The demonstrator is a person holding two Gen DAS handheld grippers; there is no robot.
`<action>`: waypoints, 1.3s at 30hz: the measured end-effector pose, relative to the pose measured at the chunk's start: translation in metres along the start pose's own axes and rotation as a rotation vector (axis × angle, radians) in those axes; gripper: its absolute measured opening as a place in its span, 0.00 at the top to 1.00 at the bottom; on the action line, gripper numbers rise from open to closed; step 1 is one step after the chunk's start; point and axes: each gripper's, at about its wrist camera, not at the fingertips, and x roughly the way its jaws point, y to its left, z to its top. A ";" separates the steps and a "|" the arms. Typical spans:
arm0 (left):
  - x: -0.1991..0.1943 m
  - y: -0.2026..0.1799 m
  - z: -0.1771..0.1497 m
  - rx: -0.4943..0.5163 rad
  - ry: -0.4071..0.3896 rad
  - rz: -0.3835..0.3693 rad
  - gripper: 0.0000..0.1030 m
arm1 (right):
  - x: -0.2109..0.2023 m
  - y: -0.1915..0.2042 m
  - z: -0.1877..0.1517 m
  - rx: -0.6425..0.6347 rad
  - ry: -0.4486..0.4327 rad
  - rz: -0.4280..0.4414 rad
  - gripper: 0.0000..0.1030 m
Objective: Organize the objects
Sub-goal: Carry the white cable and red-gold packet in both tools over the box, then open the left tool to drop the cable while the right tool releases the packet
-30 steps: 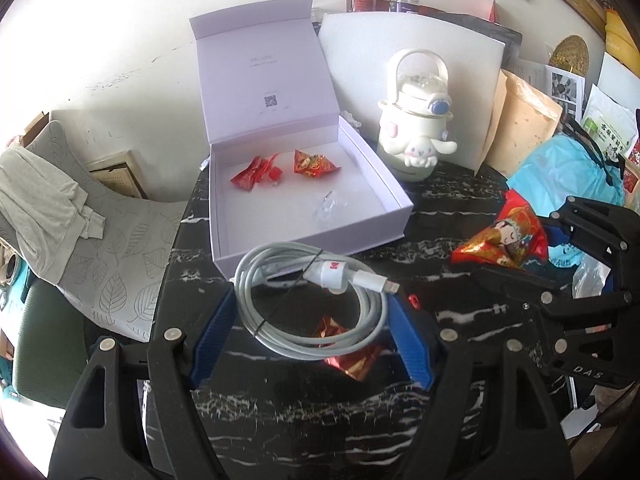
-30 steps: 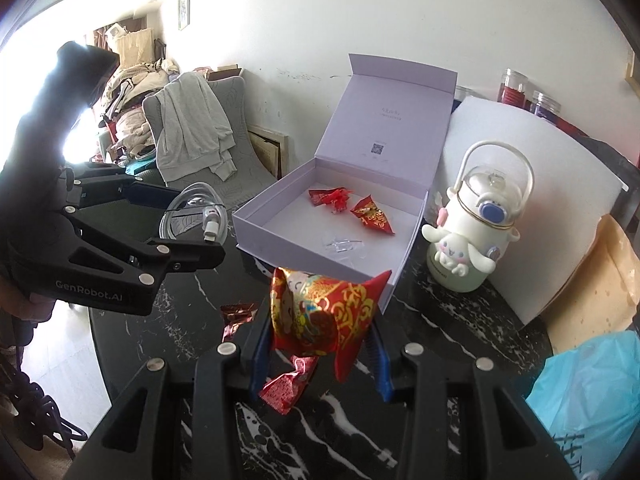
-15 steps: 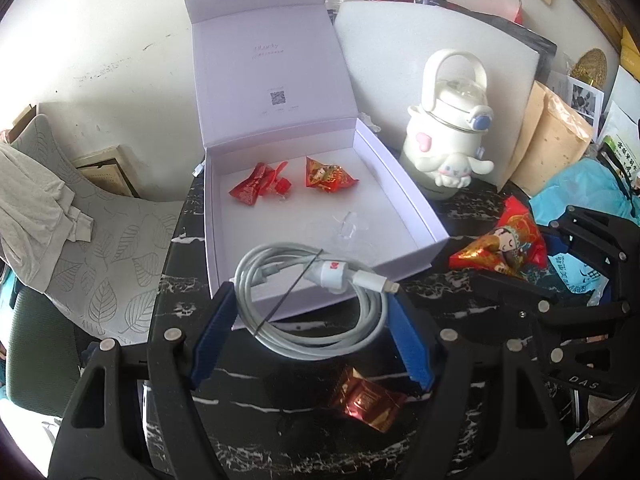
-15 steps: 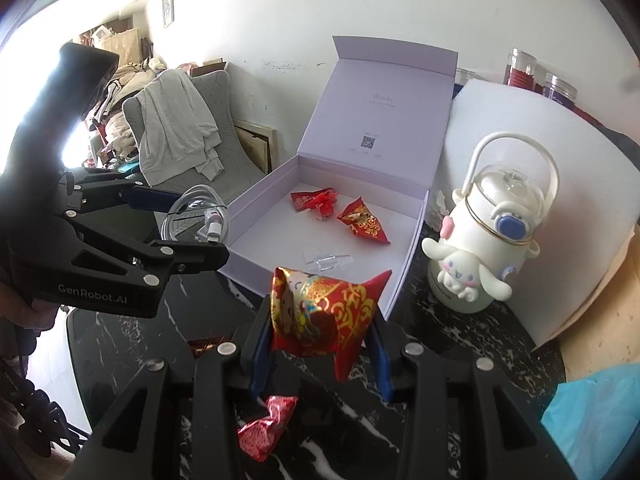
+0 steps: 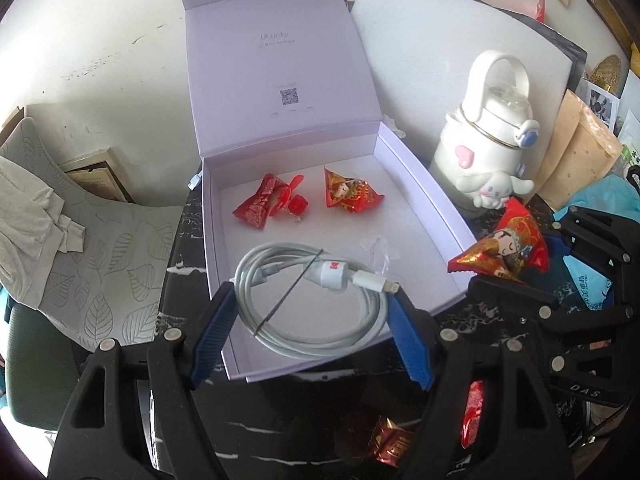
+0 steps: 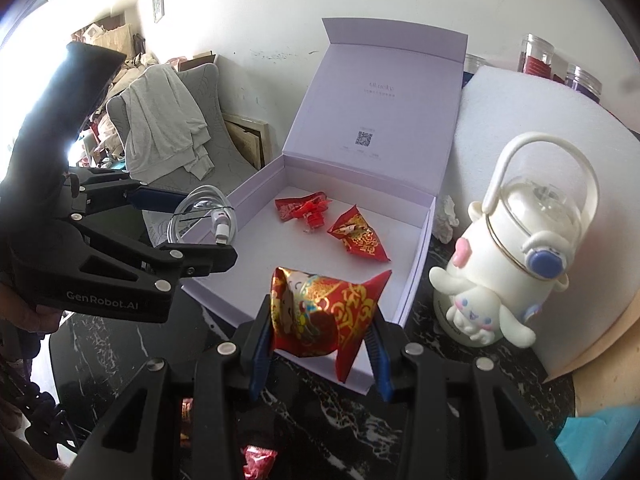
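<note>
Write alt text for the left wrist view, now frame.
The left gripper holds a coiled white cable between blue jaws above the near end of an open lilac box on a black marble table. Three red candies and a small clear item lie inside; at right the right gripper holds a red packet near a white bottle.

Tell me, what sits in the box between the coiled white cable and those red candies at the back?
Mostly bare white box floor. A small clear plastic piece lies just right of the cable, before the candies. The left wrist view shows it.
</note>
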 end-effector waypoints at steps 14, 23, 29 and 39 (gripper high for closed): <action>0.044 0.019 0.032 -0.031 0.020 -0.016 0.29 | 0.036 -0.017 0.024 0.005 0.009 -0.021 0.59; 0.064 0.024 0.053 -0.022 0.026 0.012 0.29 | 0.050 -0.028 0.046 0.004 -0.003 -0.039 0.59; 0.076 0.026 0.066 -0.013 0.031 0.021 0.29 | 0.052 -0.037 0.062 0.011 -0.028 -0.055 0.59; 0.101 0.028 0.085 0.023 0.056 0.039 0.29 | 0.072 -0.047 0.084 0.016 -0.021 -0.051 0.59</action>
